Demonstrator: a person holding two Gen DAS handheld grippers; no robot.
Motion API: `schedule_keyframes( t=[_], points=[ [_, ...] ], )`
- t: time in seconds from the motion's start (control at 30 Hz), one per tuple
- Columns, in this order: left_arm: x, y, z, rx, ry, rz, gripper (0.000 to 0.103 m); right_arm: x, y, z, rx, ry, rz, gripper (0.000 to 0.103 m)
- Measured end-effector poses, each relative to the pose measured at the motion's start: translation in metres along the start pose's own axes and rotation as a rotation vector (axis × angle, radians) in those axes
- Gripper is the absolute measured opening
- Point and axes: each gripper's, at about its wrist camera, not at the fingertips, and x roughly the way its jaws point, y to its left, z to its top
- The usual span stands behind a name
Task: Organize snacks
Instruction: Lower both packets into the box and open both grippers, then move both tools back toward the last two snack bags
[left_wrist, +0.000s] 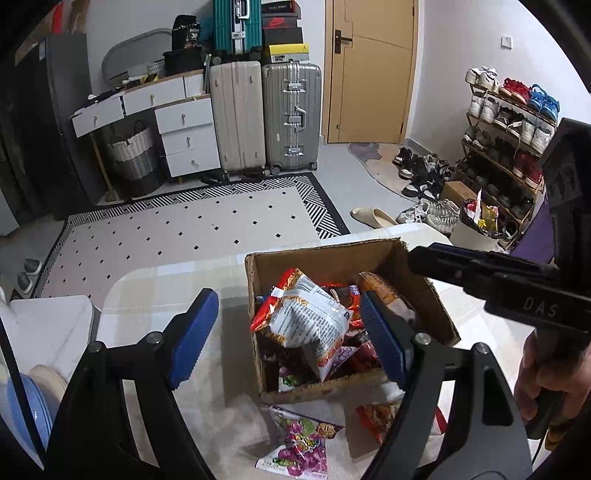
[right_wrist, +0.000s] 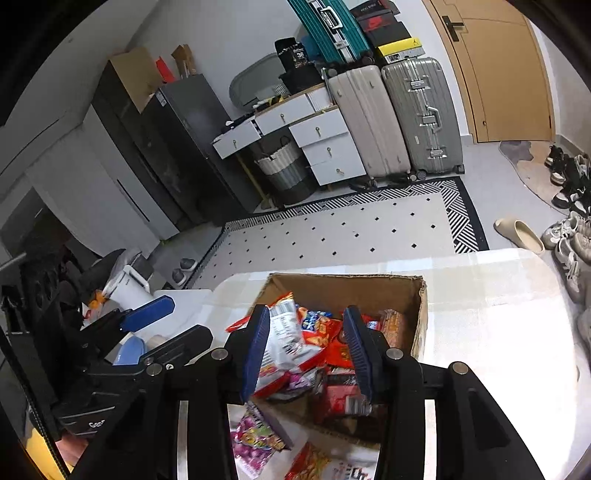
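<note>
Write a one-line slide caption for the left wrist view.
Left gripper with open jaws above a cardboard box of snack packets, a purple candy bag on the table in front.

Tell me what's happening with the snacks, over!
Left gripper open, empty. Right gripper open, empty. Cardboard box heaped with snacks; purple packet and red packet lie outside it on the table. Nothing blocking.

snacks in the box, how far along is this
Mostly done: the cardboard box is piled with snack packets, a white bag on top. Nothing is in hand; the left gripper is open, and the right gripper shows nothing between its fingers. Left: a purple candy bag and an orange packet on the table.
</note>
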Motion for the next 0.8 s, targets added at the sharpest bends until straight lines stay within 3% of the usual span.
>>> schedule_keyframes(
  t=[0.17, 0.23, 0.4, 0.5, 0.53, 0.63, 0.73, 0.8],
  points=[
    [-0.040, -0.003, -0.007, -0.025, -0.043, 0.017, 0.078, -0.031, 0.022, -0.011, -0.057, -0.023, 0.001, 0.043],
    [-0.061, -0.009, -0.014, -0.012, -0.067, 0.031, 0.080, -0.048, 0.033, -0.017, -0.077, -0.046, 0.009, 0.049],
    [-0.115, -0.024, -0.028, -0.006, -0.120, 0.028, 0.085, -0.092, 0.059, -0.035, -0.146, -0.106, 0.009, 0.051],
    [-0.152, -0.028, -0.037, -0.023, -0.176, 0.019, 0.086, -0.120, 0.072, -0.046, -0.141, -0.163, 0.041, 0.063],
    [-0.167, -0.030, -0.041, -0.032, -0.198, 0.020, 0.087, -0.129, 0.075, -0.052, -0.146, -0.179, 0.046, 0.072],
    [-0.201, -0.031, -0.049, -0.054, -0.243, 0.020, 0.103, -0.160, 0.092, -0.066, -0.181, -0.249, 0.054, 0.078],
    [-0.242, -0.029, -0.067, -0.085, -0.329, 0.034, 0.103, -0.188, 0.105, -0.081, -0.207, -0.313, 0.049, 0.089],
    [-0.264, -0.026, -0.079, -0.096, -0.363, 0.028, 0.103, -0.203, 0.111, -0.092, -0.223, -0.349, 0.056, 0.090]
  ],
)
